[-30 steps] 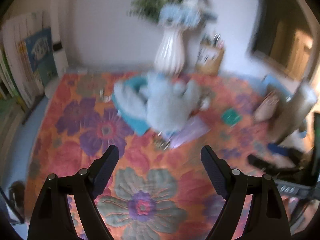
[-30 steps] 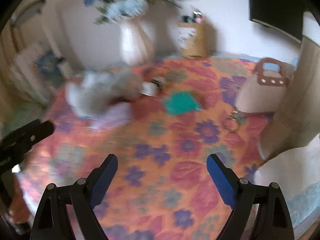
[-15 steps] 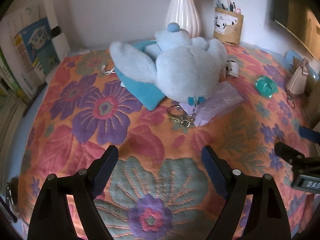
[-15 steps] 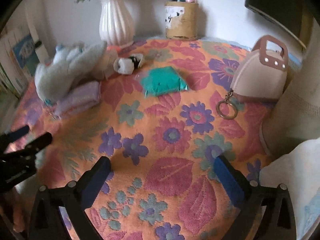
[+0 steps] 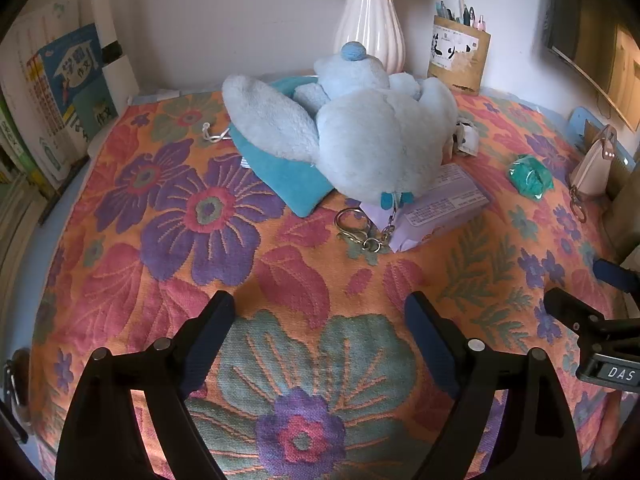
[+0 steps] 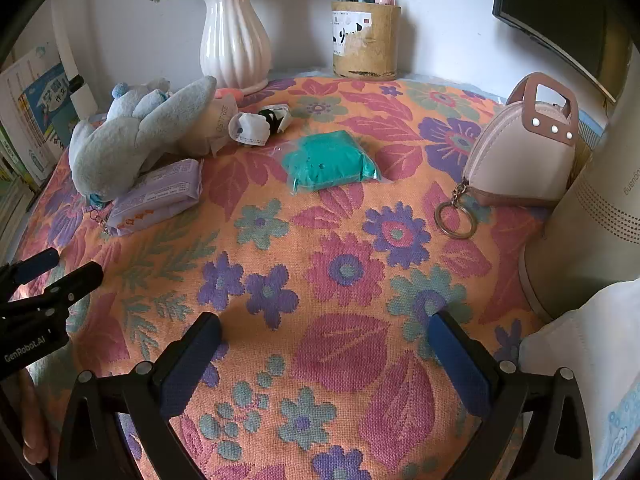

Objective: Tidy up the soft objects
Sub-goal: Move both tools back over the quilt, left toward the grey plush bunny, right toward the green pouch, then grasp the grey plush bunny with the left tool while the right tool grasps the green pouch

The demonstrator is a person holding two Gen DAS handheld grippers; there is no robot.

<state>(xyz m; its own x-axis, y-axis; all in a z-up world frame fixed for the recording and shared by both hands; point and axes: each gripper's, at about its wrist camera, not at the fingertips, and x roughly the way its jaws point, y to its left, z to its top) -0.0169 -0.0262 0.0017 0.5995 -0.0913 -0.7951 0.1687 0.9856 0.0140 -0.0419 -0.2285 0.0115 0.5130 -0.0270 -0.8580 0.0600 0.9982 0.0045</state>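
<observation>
A pale blue plush toy [image 5: 380, 140] lies on a teal pouch [image 5: 280, 176] at the back of the flowered cloth, partly over a purple soft pack [image 5: 436, 208]; a key chain hangs from it. My left gripper [image 5: 318, 312] hovers open in front of it, nothing between its fingers. In the right wrist view the plush [image 6: 132, 140] and purple pack [image 6: 156, 196] sit far left, a green bagged soft packet [image 6: 330, 160] lies ahead, and a beige purse [image 6: 524, 160] with a key ring stands right. My right gripper [image 6: 324, 326] is wide open over bare cloth.
A white vase [image 6: 234, 44] and a pen holder [image 6: 366, 40] stand against the back wall. Books [image 5: 60, 92] line the left edge. A tall beige cylinder [image 6: 592, 220] and a white cloth [image 6: 580, 380] crowd the right. A small white rolled item [image 6: 252, 128] lies beside the plush.
Both grippers have come down and tilted toward the cloth, so the objects sit higher in view and look sharp. The right jaws spread wider. Nothing was taken hold of.
</observation>
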